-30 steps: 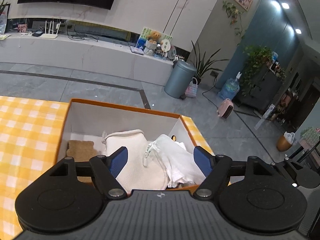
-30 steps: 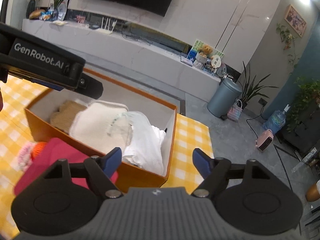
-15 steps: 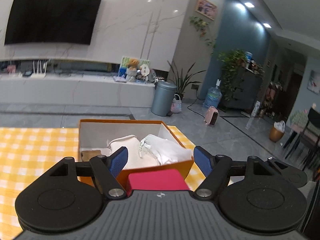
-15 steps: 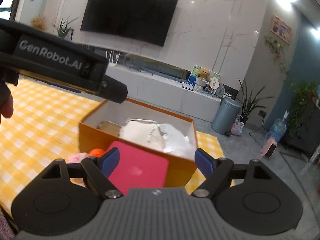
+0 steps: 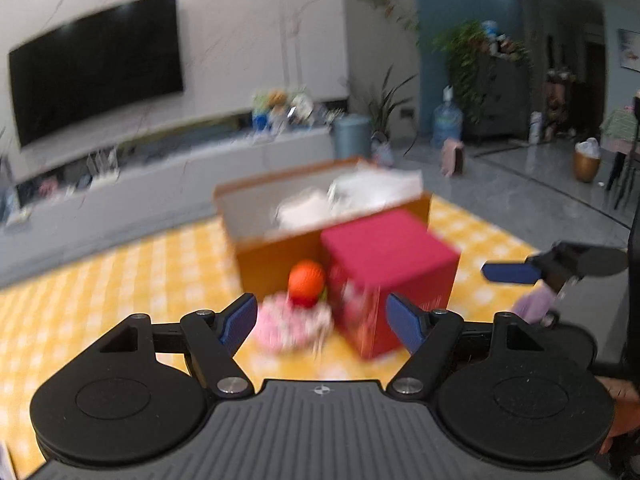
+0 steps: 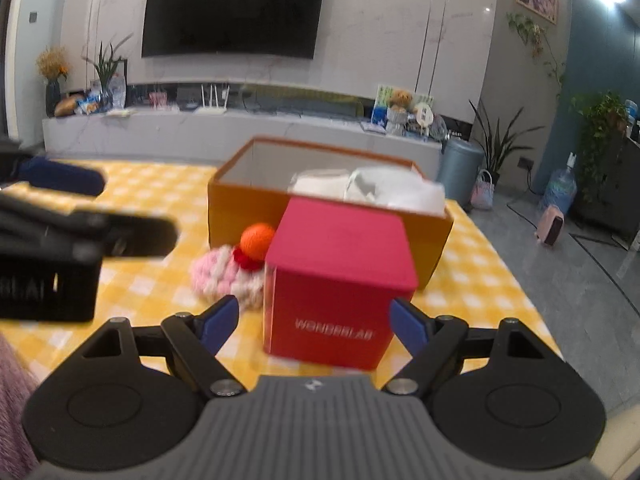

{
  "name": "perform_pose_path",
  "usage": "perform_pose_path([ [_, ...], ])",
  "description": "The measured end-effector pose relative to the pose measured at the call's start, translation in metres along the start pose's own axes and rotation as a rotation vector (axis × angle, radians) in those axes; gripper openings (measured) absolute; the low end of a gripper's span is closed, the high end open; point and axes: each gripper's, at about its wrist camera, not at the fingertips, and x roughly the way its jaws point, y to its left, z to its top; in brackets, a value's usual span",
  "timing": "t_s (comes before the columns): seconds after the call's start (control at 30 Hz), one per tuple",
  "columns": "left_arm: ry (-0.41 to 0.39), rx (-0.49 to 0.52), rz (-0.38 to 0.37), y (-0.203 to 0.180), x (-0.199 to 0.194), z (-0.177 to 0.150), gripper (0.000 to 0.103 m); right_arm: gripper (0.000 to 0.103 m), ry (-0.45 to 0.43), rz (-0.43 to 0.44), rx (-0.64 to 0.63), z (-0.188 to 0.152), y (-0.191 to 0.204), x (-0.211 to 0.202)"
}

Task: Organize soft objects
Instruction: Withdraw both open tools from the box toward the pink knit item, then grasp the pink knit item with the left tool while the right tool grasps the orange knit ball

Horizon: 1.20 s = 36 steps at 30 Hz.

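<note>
An orange box [image 5: 280,252] [image 6: 240,204] stands on the yellow checked tablecloth and holds white soft cloths [image 5: 360,192] [image 6: 384,190]. In front of it lies a pink knitted soft toy [image 5: 292,324] [image 6: 220,274] with an orange ball [image 5: 307,278] [image 6: 258,240] on top. A red cube box [image 5: 384,264] [image 6: 340,276] stands to its right. My left gripper [image 5: 322,318] is open and empty, pulled back in front of the toy. My right gripper [image 6: 314,320] is open and empty, just in front of the red box. The left view is blurred.
The yellow checked table [image 5: 100,300] [image 6: 476,280] ends at the right, with grey floor beyond. The other gripper's blue fingers [image 5: 510,274] [image 6: 60,176] show at each view's side. A TV wall, grey bin [image 6: 458,168] and plants stand behind.
Both grippers have drawn back and lowered from above the orange box to table height. The red box and the pink toy have come into full view.
</note>
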Motion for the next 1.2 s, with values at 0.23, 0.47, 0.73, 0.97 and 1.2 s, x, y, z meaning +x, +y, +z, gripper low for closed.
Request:
perform_pose_path([
  [0.23,0.103,-0.144,0.030,0.029,0.024,-0.035,0.080,0.080,0.033,0.039,-0.046,-0.016,0.017,0.014],
  [0.47,0.116,-0.215,0.032,0.059,0.028,-0.051,0.080,0.065,0.024,0.055,-0.053,-0.015,0.024,0.027],
  [0.73,0.150,-0.275,0.003,0.077,0.039,-0.063,0.080,0.061,0.068,0.087,-0.051,-0.012,0.039,0.054],
  [0.97,0.179,-0.276,-0.077,0.075,0.062,-0.060,0.080,0.022,0.158,0.046,0.021,-0.017,0.027,0.083],
  [1.2,0.207,-0.243,-0.108,0.069,0.084,-0.053,0.076,0.022,0.175,0.094,0.019,-0.015,0.029,0.085],
])
